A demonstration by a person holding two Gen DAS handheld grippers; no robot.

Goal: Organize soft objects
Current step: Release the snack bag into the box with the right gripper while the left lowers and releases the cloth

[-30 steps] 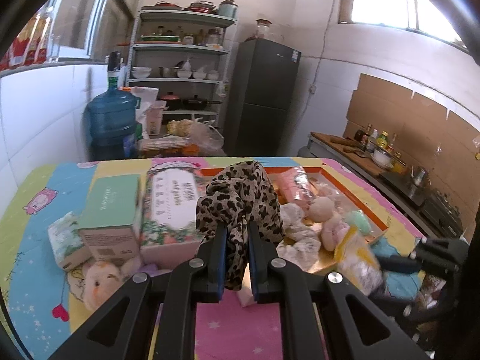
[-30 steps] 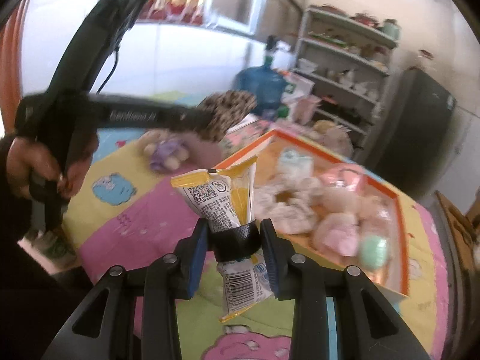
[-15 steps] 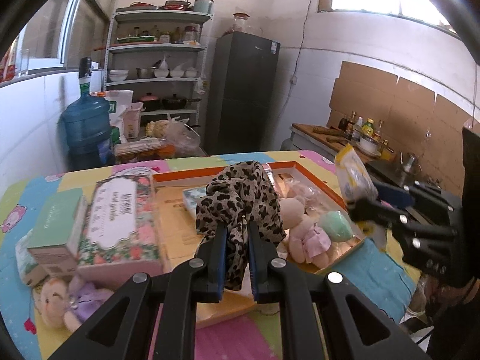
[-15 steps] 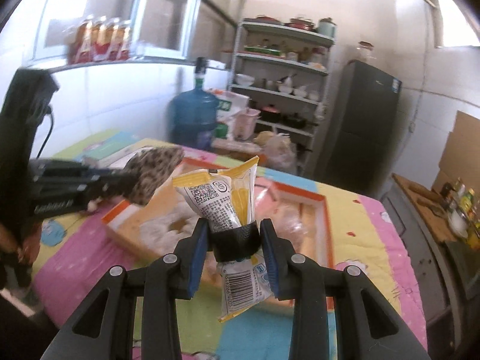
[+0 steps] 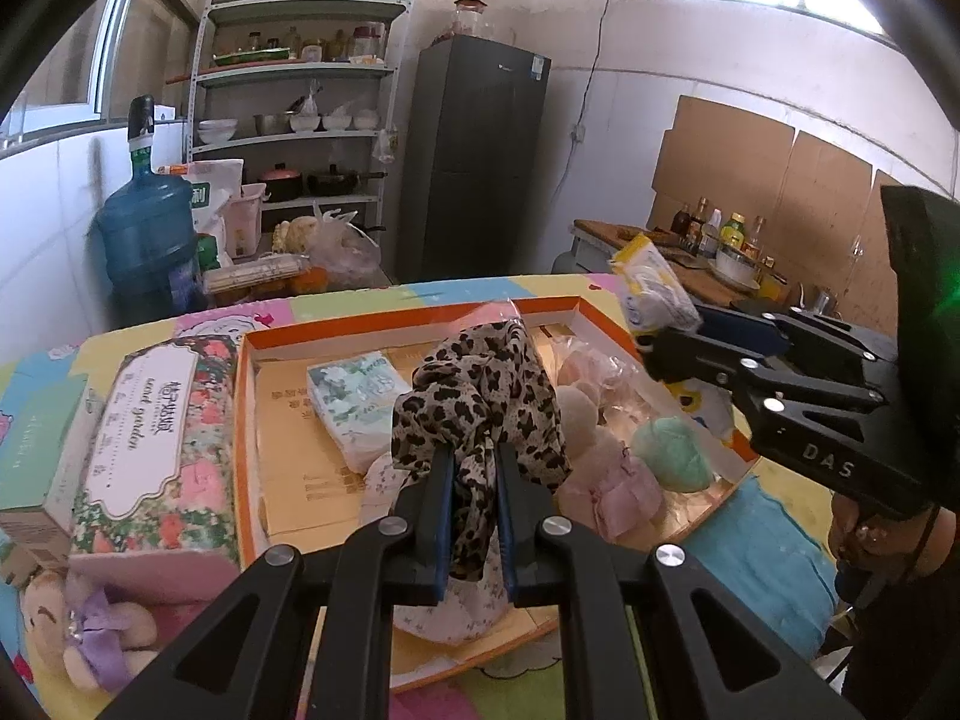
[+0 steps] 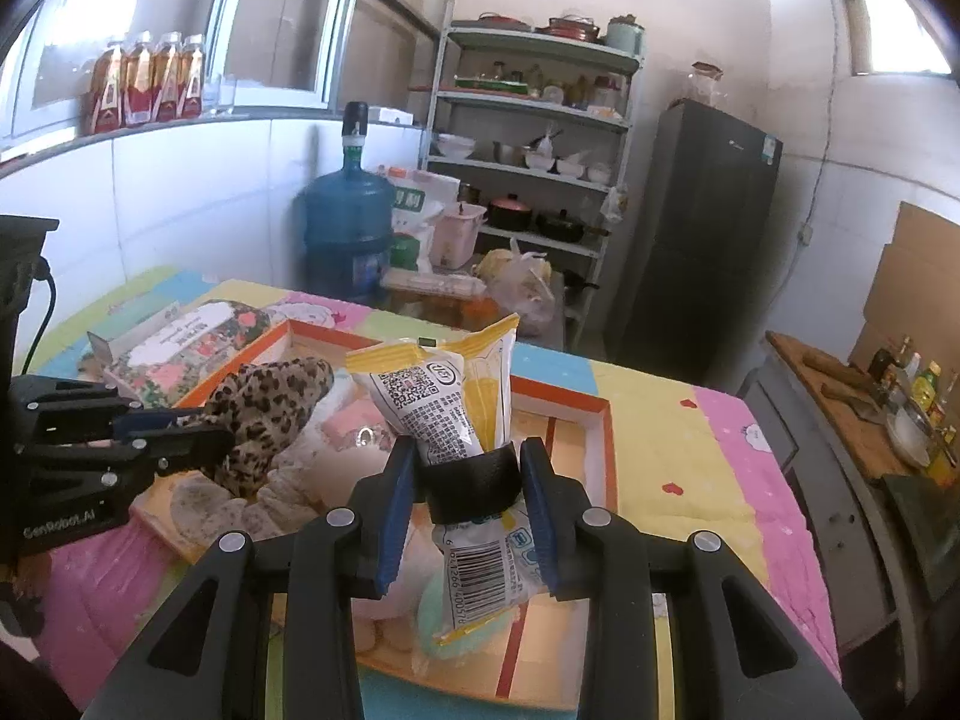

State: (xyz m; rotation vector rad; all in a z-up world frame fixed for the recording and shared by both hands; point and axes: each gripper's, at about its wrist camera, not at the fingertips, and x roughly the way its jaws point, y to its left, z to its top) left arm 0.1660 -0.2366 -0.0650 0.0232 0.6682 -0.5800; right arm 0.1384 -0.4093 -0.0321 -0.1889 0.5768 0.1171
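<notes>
Our left gripper (image 5: pixel 474 516) has its fingers (image 5: pixel 435 504) closed down on a leopard-print cloth (image 5: pixel 480 396), which bunches up above the tips and hangs in a narrow strip between them. Beyond and below those fingers lies an orange-rimmed tray (image 5: pixel 420 315) on the desk (image 5: pixel 774 540), which is covered in a bright cartoon-print sheet. In the tray, just left of the cloth, we see a pale green tissue pack (image 5: pixel 354 390); to the right of the fingers sit a mint-green soft ball (image 5: pixel 672 450) and pinkish plush pieces (image 5: pixel 612 486). Left of the tray, outside it, a floral tissue box (image 5: pixel 150 438) rests on the desk, with a small plush toy (image 5: pixel 90 630) near its closest end. Our right gripper (image 6: pixel 471 510) has its fingers (image 6: pixel 396 510) clamped on a yellow-and-white snack packet (image 6: pixel 450 396), gripped round a black band at its middle, with the barcode end hanging below the tips. The packet is held over the near-right corner of the tray, and the cloth in the other gripper sits to its left.
</notes>
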